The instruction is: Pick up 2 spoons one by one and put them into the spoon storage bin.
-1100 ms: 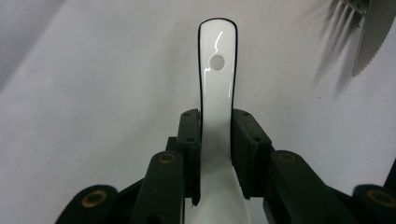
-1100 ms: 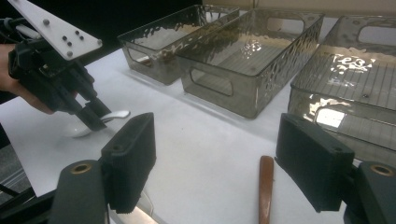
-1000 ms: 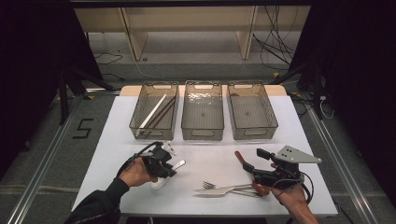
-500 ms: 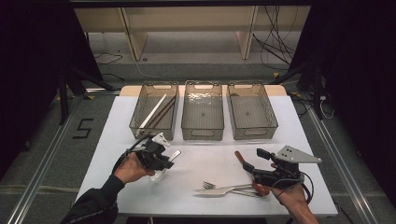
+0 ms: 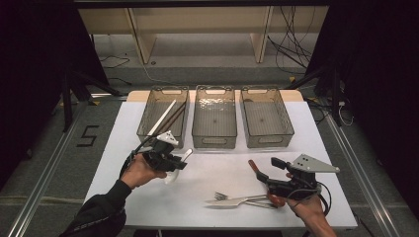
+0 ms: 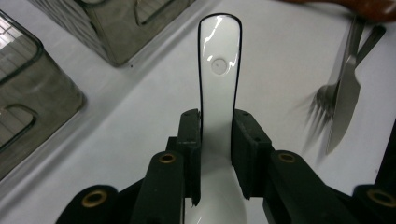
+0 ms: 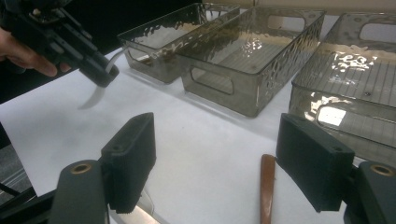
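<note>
White table (image 5: 217, 170) on grey floor, left gripper (image 5: 174, 162) clamping white spoon (image 6: 219, 74), right gripper (image 5: 262, 173) agape

In the left gripper view the white spoon's (image 6: 218, 84) bowl is cut off at the bottom edge behind the jaws, the fork (image 6: 327, 95) at the right is blurred, and a reddish-brown handle (image 6: 359, 8) is cropped by the upper right corner.
</note>
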Demonstrator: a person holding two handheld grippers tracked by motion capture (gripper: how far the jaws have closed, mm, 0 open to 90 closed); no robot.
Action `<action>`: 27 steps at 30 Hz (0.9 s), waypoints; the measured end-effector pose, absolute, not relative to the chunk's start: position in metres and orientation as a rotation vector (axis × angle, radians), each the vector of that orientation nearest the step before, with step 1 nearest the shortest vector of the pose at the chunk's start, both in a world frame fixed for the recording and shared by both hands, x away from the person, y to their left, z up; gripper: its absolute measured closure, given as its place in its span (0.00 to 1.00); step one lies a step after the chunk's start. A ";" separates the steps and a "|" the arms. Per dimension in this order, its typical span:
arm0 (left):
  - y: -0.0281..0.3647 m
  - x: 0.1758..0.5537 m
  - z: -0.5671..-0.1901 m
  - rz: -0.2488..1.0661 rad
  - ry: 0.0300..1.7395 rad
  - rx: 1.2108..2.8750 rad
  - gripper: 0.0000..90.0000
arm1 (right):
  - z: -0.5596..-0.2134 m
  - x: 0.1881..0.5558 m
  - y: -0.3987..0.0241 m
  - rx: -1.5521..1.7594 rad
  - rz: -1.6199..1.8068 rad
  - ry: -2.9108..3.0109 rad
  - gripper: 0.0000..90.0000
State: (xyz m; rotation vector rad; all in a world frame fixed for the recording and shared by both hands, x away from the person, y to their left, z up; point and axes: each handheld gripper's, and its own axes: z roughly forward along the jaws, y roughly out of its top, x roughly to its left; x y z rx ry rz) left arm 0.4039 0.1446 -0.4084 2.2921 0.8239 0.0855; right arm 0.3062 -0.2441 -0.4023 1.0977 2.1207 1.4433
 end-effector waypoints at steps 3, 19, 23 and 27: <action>0.145 0.409 -0.405 0.100 0.833 2.270 0.82 | -0.402 0.306 -0.245 1.100 1.446 2.119 0.33; 0.134 0.438 -0.389 0.116 0.864 2.181 0.82 | -0.403 0.307 -0.246 1.099 1.450 2.117 0.33; 0.129 0.445 -0.385 0.123 0.862 2.165 0.82 | -0.403 0.307 -0.246 1.099 1.452 2.117 0.33; 0.122 0.451 -0.380 0.136 0.858 2.152 0.82 | -0.403 0.307 -0.246 1.099 1.453 2.117 0.33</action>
